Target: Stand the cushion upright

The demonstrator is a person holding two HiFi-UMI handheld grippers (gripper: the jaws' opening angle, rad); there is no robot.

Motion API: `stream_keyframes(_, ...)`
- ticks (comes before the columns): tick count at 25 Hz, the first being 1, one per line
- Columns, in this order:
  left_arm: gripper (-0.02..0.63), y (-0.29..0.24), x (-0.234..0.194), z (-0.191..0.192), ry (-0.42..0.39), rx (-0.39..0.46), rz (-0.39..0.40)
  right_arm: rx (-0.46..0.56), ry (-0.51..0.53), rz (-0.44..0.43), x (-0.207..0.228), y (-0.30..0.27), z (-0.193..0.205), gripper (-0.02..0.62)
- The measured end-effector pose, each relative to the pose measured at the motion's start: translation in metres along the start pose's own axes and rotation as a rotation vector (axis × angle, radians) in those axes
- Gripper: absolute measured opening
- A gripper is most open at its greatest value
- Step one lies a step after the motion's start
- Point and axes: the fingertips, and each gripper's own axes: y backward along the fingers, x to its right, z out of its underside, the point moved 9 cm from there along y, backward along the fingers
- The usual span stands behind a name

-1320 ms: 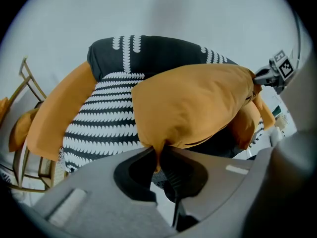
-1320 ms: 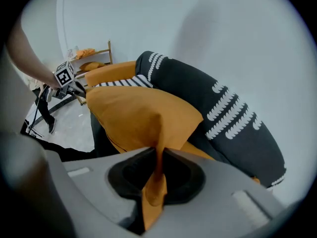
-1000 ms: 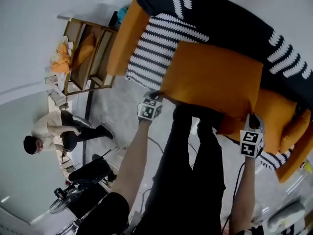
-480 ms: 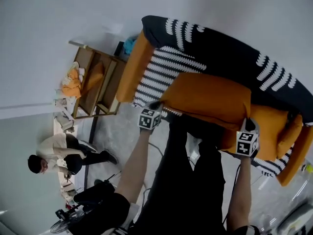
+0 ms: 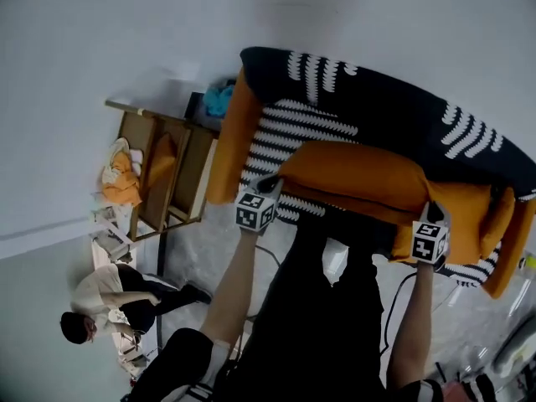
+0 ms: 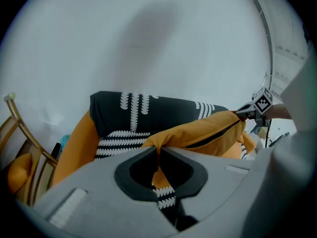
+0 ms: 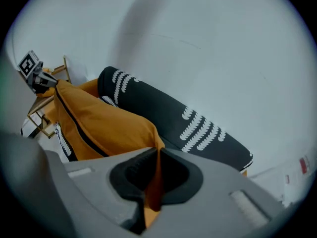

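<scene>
The head view alone takes in the whole setting. A sofa with a black back marked in white, a black-and-white striped seat and orange arms (image 5: 368, 99) stands against a pale wall. A wooden rack holding orange things (image 5: 159, 174) is beyond its left end, and a person crouches on the floor (image 5: 109, 304) further off.

The orange rectangular fabric cushion (image 5: 360, 178) hangs lengthwise across the front edge of the sofa seat, carried by its two near corners. I cannot tell whether its far edge rests on the seat.

The left gripper (image 5: 270, 184) has the cushion's left corner and the right gripper (image 5: 432, 214) has the right corner. The marker cubes face the camera.

The person's two bare forearms, the left forearm (image 5: 230, 283) and the right forearm (image 5: 414, 325), reach out nearly parallel. Both tools slant forward and down toward the seat.

The gripper views give what the head view cannot, the grip itself. In the left gripper view the left gripper (image 6: 158, 153) has its jaws pressed almost together on a thin fold of the cushion (image 6: 208, 133). A black zip (image 6: 218, 135) runs along the edge facing the camera, and the right gripper (image 6: 250, 112) pinches the far corner.

In the right gripper view the right gripper (image 7: 157, 155) is likewise nipped tight on a fold of the cushion (image 7: 99, 123). The zip (image 7: 79, 128) runs away toward the left gripper (image 7: 43, 82) at the other end, with the rack behind it.
</scene>
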Motion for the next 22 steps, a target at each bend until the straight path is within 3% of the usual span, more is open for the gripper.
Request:
stream_keyframes(9, 0.028, 0.023, -0.072, -0.063, -0.085, 0.106, 0.092, -0.013, -0.038, 0.046, -0.041, 0.009, -0.056, 0.02)
stream_keyframes(22, 0.028, 0.024, -0.161, -0.096, -0.075, 0.106, 0.044, -0.019, -0.073, -0.004, -0.098, -0.018, -0.122, 0.021)
